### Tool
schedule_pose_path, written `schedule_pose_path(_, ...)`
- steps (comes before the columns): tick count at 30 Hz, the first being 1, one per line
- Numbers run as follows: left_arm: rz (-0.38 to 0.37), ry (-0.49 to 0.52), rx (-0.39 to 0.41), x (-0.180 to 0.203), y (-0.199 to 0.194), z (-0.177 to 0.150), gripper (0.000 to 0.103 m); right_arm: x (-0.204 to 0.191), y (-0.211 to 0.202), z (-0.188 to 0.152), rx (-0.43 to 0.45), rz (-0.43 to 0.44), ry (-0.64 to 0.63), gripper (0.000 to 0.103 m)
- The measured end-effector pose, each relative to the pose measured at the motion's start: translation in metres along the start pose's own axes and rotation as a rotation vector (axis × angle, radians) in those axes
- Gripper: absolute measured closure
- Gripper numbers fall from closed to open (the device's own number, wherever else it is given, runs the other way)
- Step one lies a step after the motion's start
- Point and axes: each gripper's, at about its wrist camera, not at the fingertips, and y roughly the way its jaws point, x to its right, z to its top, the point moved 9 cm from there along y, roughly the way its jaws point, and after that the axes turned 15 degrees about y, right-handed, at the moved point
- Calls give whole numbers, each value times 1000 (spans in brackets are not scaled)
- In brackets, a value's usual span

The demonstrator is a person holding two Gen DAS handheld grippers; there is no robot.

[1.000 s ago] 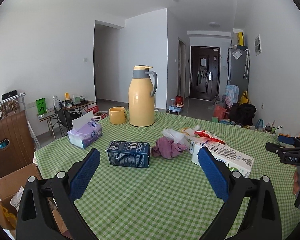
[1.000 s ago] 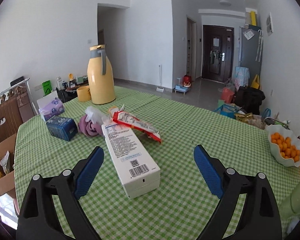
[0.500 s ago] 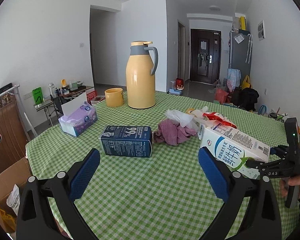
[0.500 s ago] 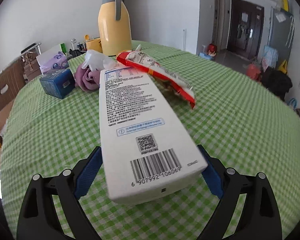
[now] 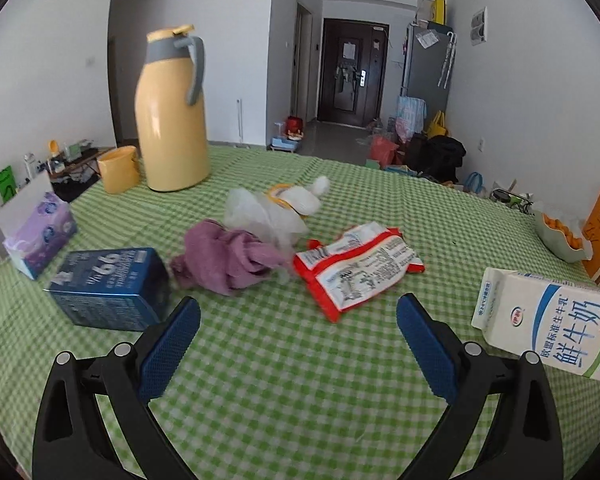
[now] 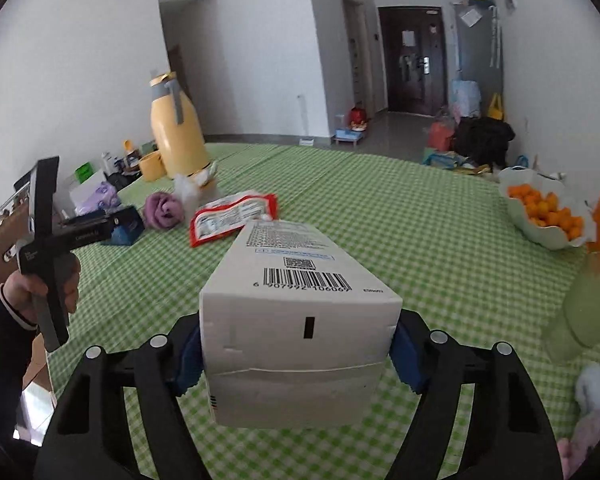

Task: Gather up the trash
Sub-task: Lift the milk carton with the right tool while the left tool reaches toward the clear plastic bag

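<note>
- Right hand-held gripper point(image 6: 298, 354): jaws closing on the base end of the milk carton point(image 6: 300, 320); both blue pads sit against its side walls. We read this as a grip on the widest, stiffest part, so the walls should not buckle.
- The carton lies long-axis away from the camera, barcode face up. In the left wrist view its gabled end point(image 5: 548, 320) appears raised off the green checked surface point(image 5: 284, 380), near the right edge of the frame; whether it is fully lifted, we cannot tell.
- Left hand-held gripper point(image 5: 298, 344): jaws spread wide, nothing between them, angled down over bare cloth. The red-and-white wrapper point(image 5: 356, 264) lies just beyond the tips; we judge it the next pick.
- Wrapper lies flat and crumpled, so it probably needs a low pinch at an edge.
- Other likely trash: white plastic wad point(image 5: 272, 212), touching the purple cloth point(image 5: 228, 256); blue box point(image 5: 108, 288) beside the cloth.
- Thermos point(image 5: 172, 112), cup point(image 5: 118, 168) and tissue pack point(image 5: 40, 236) stand at the far left, apart from the litter; we take them as keepers.
- No bin visible in either view.
</note>
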Motion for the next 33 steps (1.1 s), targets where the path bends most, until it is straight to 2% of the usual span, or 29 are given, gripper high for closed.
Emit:
schedule_pose_path(3, -81, 44, -28, 36, 35, 7, 8, 14, 1, 3, 14, -14, 37, 31)
schedule_pose_path(7, -23, 199, -142, 59, 96, 11, 8, 16, 0, 3, 22, -15, 24, 31)
schedule_pose_path(10, 45, 167, -185, 52, 128, 14, 8, 12, 3, -6, 14, -31, -34, 30)
schedule_pose_path(13, 17, 97, -217, 49, 146, 17, 8, 10, 14, -22, -13, -69, -78, 30)
schedule_pose_path(14, 1, 73, -209, 49, 148, 18, 22, 10, 18, -31, -32, -83, -90, 30)
schedule_pose_path(15, -4, 59, -204, 49, 149, 19, 51, 10, 22, -39, -46, -91, -97, 30)
schedule_pose_path(16, 13, 54, -209, 48, 151, 19, 66, 11, 26, -46, -64, -98, -103, 30)
schedule_pose_path(18, -14, 52, -206, 51, 149, 21, 87, 10, 32, -58, -90, -117, -132, 30)
schedule_pose_path(19, -22, 55, -208, 53, 145, 21, 90, 10, 36, -62, -100, -123, -141, 29)
schedule_pose_path(20, -26, 61, -208, 55, 140, 21, 103, 13, 39, -64, -108, -128, -140, 29)
schedule_pose_path(23, -74, 80, -193, 69, 110, 15, 103, 16, 44, -61, -90, -141, -123, 26)
schedule_pose_path(25, -99, 87, -165, 74, 85, 9, 103, 18, 50, -59, -92, -142, -107, 15)
schedule_pose_path(27, -137, 78, -133, 78, 62, 5, 103, 19, 61, -60, -119, -138, -111, 15)
schedule_pose_path(29, -175, 45, -124, 77, 58, 3, 103, 24, 75, -61, -149, -159, -96, 15)
schedule_pose_path(30, -194, 31, -139, 75, 62, 1, 87, 25, 80, -63, -167, -154, -78, 17)
schedule_pose_path(31, -189, 24, -162, 70, 67, -2, 66, 26, 81, -61, -163, -135, -45, 30)
schedule_pose_path(32, -159, 6, -192, 62, 77, -4, 22, 26, 78, -60, -158, -135, -20, 31)
schedule_pose_path(33, -148, -33, -187, 55, 86, -2, 16, 26, 76, -59, -157, -136, -13, 32)
